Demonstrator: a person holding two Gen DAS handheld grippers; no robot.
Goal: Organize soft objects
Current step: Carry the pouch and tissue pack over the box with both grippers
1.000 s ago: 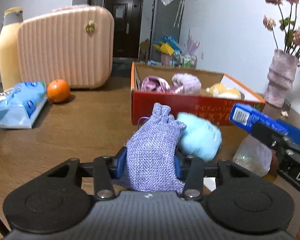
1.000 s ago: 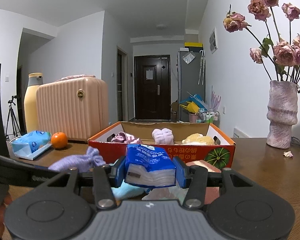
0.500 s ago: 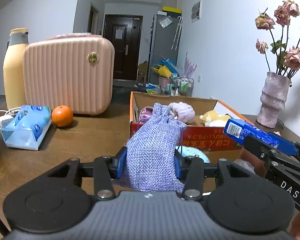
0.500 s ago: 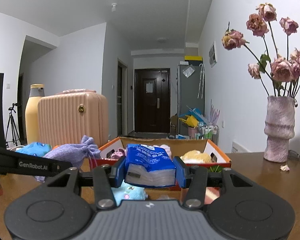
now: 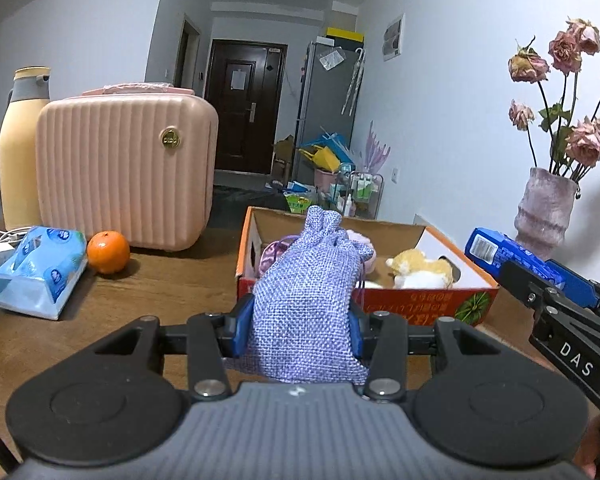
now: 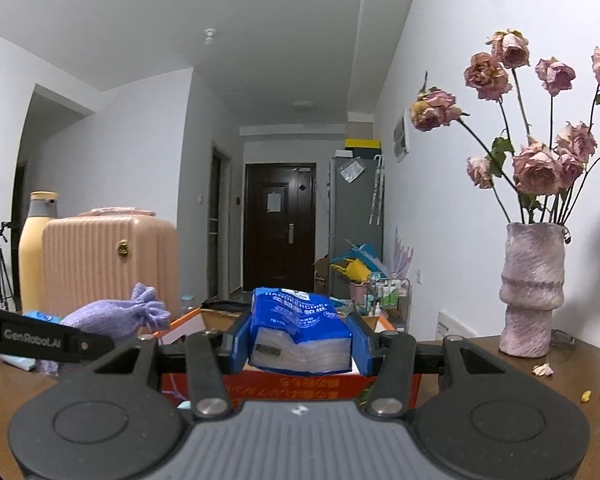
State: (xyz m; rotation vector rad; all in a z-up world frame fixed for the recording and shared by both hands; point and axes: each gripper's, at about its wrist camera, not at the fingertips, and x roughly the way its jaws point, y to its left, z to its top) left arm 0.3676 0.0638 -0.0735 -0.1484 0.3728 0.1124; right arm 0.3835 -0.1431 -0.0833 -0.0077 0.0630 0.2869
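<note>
The left gripper (image 5: 300, 322) clamps a lavender drawstring pouch (image 5: 306, 300), held above the wooden table (image 5: 148, 288) just near of the cardboard box (image 5: 364, 308). The right gripper (image 6: 300, 344) squeezes a blue tissue pack (image 6: 298, 328), also lifted in front of the box. Two grippers, two held items. The box holds a yellow-white plush (image 5: 418, 270), a pink satin pouch (image 5: 272, 254) and a pale pink soft thing (mostly hidden). Far left lie one orange (image 5: 108, 251) and one tissue bag (image 5: 36, 276).

the left gripper (image 5: 298, 326) clamps a lilac drawstring pouch (image 5: 306, 300) upright before the red cardboard box (image 5: 420, 312) on the table (image 5: 148, 292).
</note>
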